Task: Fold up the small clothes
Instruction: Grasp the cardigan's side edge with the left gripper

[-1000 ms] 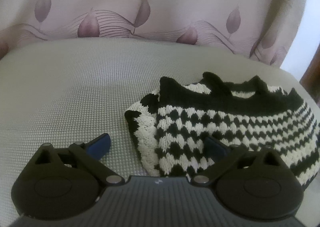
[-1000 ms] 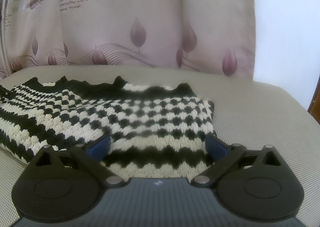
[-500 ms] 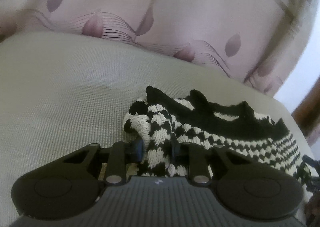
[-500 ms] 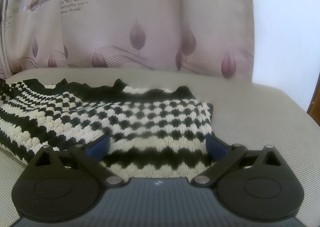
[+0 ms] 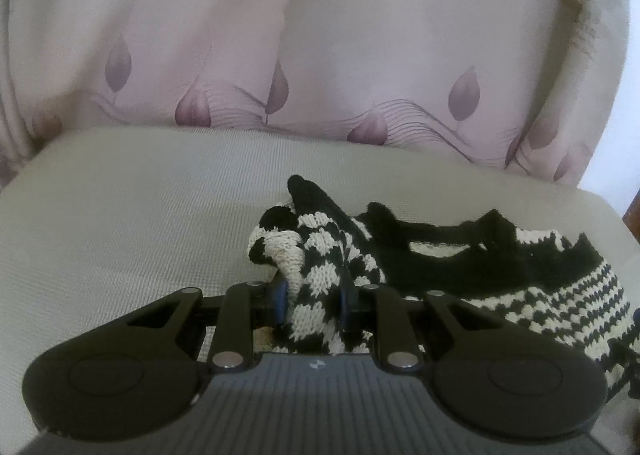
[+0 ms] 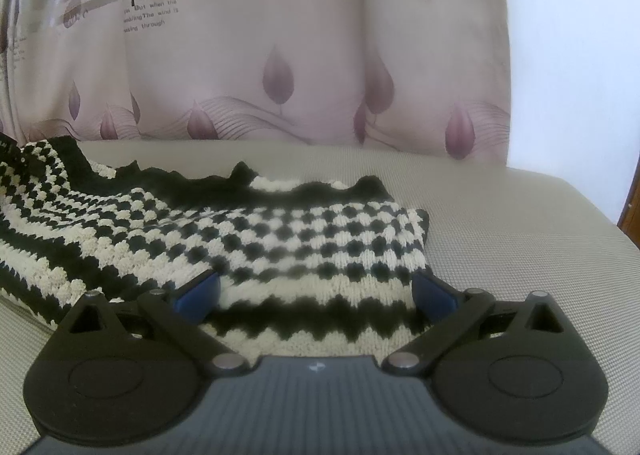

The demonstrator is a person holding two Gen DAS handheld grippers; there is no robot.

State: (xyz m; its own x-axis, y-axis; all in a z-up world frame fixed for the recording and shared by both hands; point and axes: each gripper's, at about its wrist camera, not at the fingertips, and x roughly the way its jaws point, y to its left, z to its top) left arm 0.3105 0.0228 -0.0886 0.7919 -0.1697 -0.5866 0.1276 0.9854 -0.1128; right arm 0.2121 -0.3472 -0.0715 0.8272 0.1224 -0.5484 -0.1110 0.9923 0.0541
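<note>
A small black-and-cream knitted garment (image 5: 500, 275) lies on a beige cushioned surface (image 5: 140, 223). My left gripper (image 5: 313, 301) is shut on the garment's left end, which is bunched up and raised off the surface between the blue pads. In the right wrist view the same garment (image 6: 280, 231) lies flat, its left end pulled up toward the far left. My right gripper (image 6: 316, 293) is open, low over the garment's near right part, with one blue pad (image 6: 198, 291) on each side of the striped hem.
A pink curtain with leaf prints (image 5: 320, 55) hangs close behind the surface and also shows in the right wrist view (image 6: 280, 55). A pale wall (image 6: 572, 55) and a brown wooden edge (image 6: 630, 203) are at the right. Bare cushion (image 6: 520, 235) lies right of the garment.
My left gripper closed on the garment's left end and has lifted it. My right gripper stayed open and hardly moved.
</note>
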